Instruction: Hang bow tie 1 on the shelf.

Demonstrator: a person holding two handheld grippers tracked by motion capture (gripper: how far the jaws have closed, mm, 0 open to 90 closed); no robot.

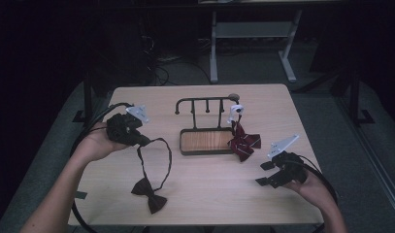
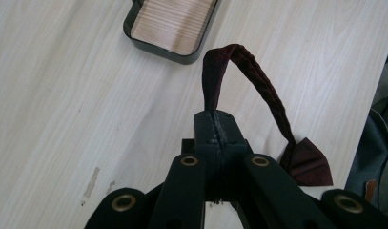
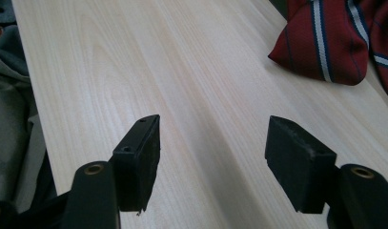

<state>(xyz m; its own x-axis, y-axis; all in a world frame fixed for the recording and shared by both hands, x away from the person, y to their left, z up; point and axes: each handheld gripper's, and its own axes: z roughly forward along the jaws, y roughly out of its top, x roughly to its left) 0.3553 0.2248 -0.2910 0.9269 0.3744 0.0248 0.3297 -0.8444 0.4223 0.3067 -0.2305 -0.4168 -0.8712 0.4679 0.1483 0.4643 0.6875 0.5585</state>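
A dark maroon bow tie (image 1: 149, 194) lies near the table's front edge, its neck strap (image 1: 158, 153) looping up toward my left gripper (image 1: 142, 141). That gripper is shut on the strap (image 2: 215, 81), and the bow (image 2: 307, 162) rests on the wood beyond it. A red striped bow tie (image 1: 243, 141) hangs from the right end of a black rack (image 1: 205, 101), draped over the rack's wooden tray (image 1: 205, 141). My right gripper (image 1: 264, 173) is at the front right, open above bare table, with nothing between its fingers (image 3: 139, 160). The striped bow tie (image 3: 334, 38) lies ahead of it.
The black rack has several hooks along its top bar. A white clip (image 1: 236, 110) holds the striped tie at the rack. Cables (image 1: 95, 124) trail off the left table edge. A table frame (image 1: 253, 43) stands on the floor behind.
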